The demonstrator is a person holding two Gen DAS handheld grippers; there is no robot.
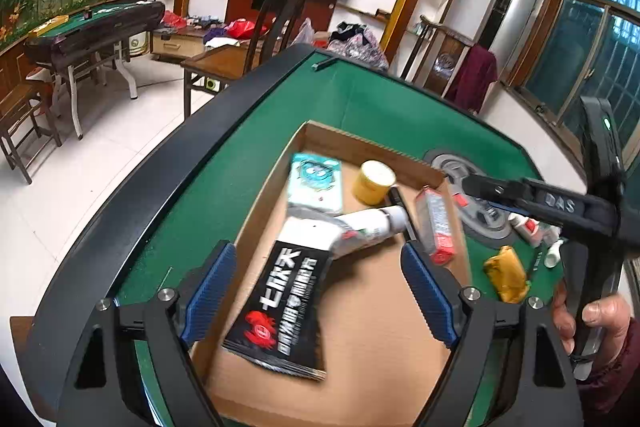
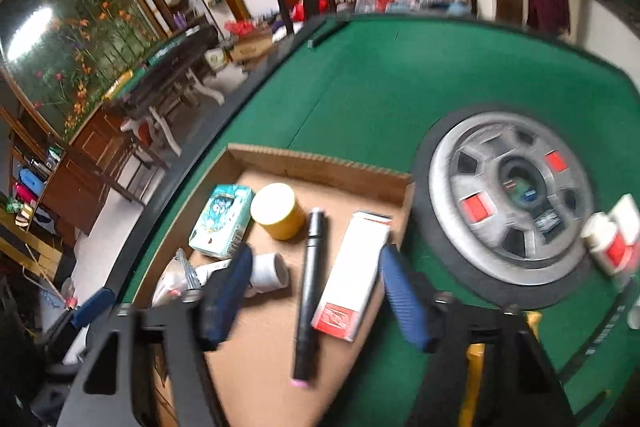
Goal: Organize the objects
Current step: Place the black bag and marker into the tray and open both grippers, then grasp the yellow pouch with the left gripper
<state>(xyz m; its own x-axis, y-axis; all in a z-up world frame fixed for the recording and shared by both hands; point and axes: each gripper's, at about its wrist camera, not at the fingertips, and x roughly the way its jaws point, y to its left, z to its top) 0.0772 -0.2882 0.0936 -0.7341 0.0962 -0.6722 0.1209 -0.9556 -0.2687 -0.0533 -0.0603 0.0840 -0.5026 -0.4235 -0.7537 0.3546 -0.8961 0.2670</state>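
Both grippers hang over the cardboard box (image 1: 372,311), jaws wide and holding nothing. Left gripper (image 1: 320,291) hovers above the black packet (image 1: 280,311); right gripper (image 2: 316,291) above the black pen (image 2: 308,291) and white-red carton (image 2: 352,271), lying flat mid-frame, probably so more fits.

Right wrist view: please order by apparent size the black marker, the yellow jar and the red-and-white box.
1. black marker, longest.
2. red-and-white box, similar in area; it lies nearer than the jar, so this is unsure.
3. yellow jar.

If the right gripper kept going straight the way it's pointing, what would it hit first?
Probably the black marker pen lying in the cardboard tray, between the open right gripper fingers; depth is uncertain.
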